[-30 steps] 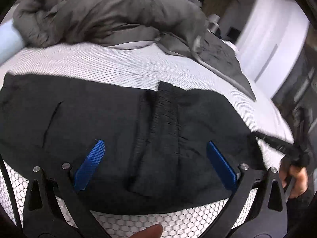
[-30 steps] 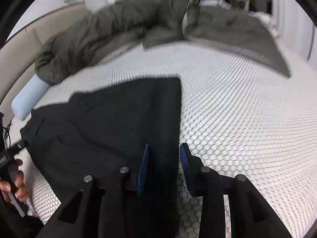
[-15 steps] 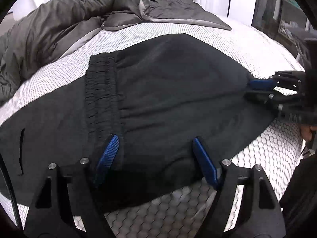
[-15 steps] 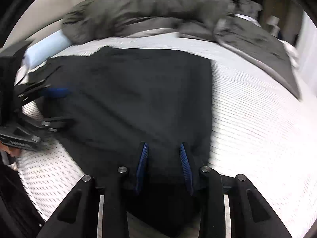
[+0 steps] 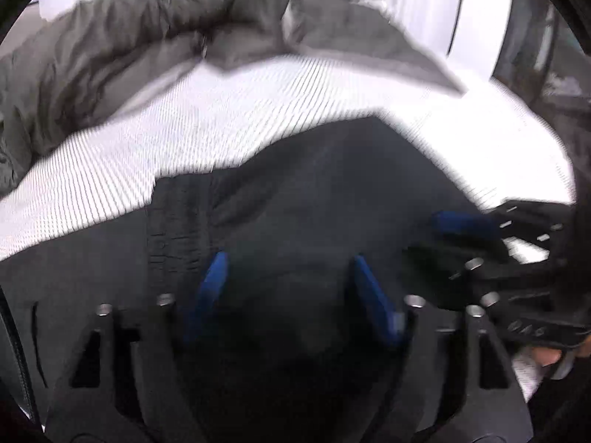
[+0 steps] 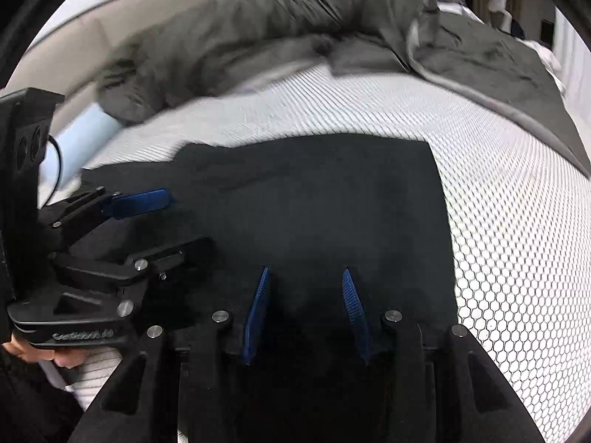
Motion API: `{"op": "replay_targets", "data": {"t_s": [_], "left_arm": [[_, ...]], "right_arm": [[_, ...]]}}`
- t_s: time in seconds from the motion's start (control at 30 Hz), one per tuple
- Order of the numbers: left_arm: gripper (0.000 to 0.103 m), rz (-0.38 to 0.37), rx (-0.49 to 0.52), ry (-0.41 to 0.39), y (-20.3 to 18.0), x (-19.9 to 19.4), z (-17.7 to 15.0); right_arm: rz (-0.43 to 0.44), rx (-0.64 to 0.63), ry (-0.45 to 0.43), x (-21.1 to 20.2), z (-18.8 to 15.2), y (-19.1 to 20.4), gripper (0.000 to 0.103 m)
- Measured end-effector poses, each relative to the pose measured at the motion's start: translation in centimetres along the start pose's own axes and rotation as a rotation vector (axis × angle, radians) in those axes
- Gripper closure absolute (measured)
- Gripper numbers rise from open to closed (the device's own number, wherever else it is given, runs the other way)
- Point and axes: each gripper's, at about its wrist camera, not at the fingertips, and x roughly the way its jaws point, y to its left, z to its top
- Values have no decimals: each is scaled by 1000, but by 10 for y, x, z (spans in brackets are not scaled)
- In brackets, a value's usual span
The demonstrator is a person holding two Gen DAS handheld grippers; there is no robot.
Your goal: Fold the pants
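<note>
Black pants [image 5: 314, 192] lie folded on the white honeycomb mattress [image 5: 184, 129], their ribbed waistband [image 5: 181, 221] left of centre in the left wrist view. My left gripper [image 5: 290, 262] hangs low over the pants near the front edge; its jaws are closing with dark cloth between the blue pads, which do not visibly press on it. In the right wrist view the pants [image 6: 332, 192] end in a straight right edge. My right gripper [image 6: 306, 271] is over the cloth a little to the right, jaws opening, fabric lying flat between them. Each gripper shows in the other's view: right gripper [image 5: 439, 238], left gripper [image 6: 173, 221].
A crumpled grey duvet [image 6: 258, 37] lies along the far side of the mattress [image 6: 517, 221], with a light blue pillow [image 6: 85, 129] under its left end. A person's hand [image 6: 22, 350] grips the left tool's handle. White walls and dark furniture stand beyond the bed.
The left gripper swung right toward the right gripper and its jaws narrowed over the pants. The right gripper shifted left onto the cloth and its jaws widened slightly. The two now work side by side.
</note>
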Motion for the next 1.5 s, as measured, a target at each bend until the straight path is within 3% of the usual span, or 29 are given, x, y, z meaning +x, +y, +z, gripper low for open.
{"op": "replay_targets", "data": {"t_s": [0.13, 0.2, 0.23, 0.3, 0.43, 0.53, 0.7, 0.77, 0.87, 0.93, 1.0, 1.07, 1.13, 1.2, 1.3, 1.4, 1.5], "left_arm": [[47, -6, 32, 1, 5, 8, -5], [41, 42, 24, -7, 10, 6, -10], [41, 30, 10, -9, 15, 6, -11], [40, 18, -26, -14, 23, 0, -12], [40, -34, -82, -51, 37, -19, -7], [40, -13, -99, -81, 39, -25, 5], [41, 17, -18, -10, 23, 9, 38], [41, 38, 1, 72, 22, 34, 39], [42, 19, 45, 74, 23, 36, 36], [49, 7, 37, 71, 30, 31, 35], [50, 2, 11, 63, 36, 26, 34], [49, 13, 1, 69, 35, 17, 34], [49, -19, 9, 52, 33, 5, 37], [48, -36, -4, 6, 33, -6, 40], [48, -43, -28, -2, 35, 3, 51], [50, -14, -75, 64, 44, 30, 54], [61, -7, -95, 47, 52, 27, 48]], "right_arm": [[-129, -52, 30, 4, -1, -11, 62], [-144, -23, 21, -3, -3, -24, 62], [-180, -26, 16, -7, -7, -28, 62], [-254, -23, 22, -8, -6, -33, 51], [-142, 64, -34, -30, 3, -39, 51], [-94, 39, -101, -37, 22, -22, 51], [18, 7, -63, 1, 47, 1, 49], [2, -20, 9, 31, 48, 5, 47], [-27, -32, 36, 34, 47, -7, 47], [-166, -50, 29, 24, 48, -20, 47], [-217, 14, 24, 21, 46, -42, 38], [-93, 115, 19, 17, 43, -61, 38], [-85, 141, -3, 7, 44, -66, 38], [-92, 120, -90, -14, 50, -61, 38], [-11, 124, -137, -23, 54, -49, 38], [89, 105, -80, 5, 57, -20, 38], [-17, 29, 25, 34, 55, 0, 39]]}}
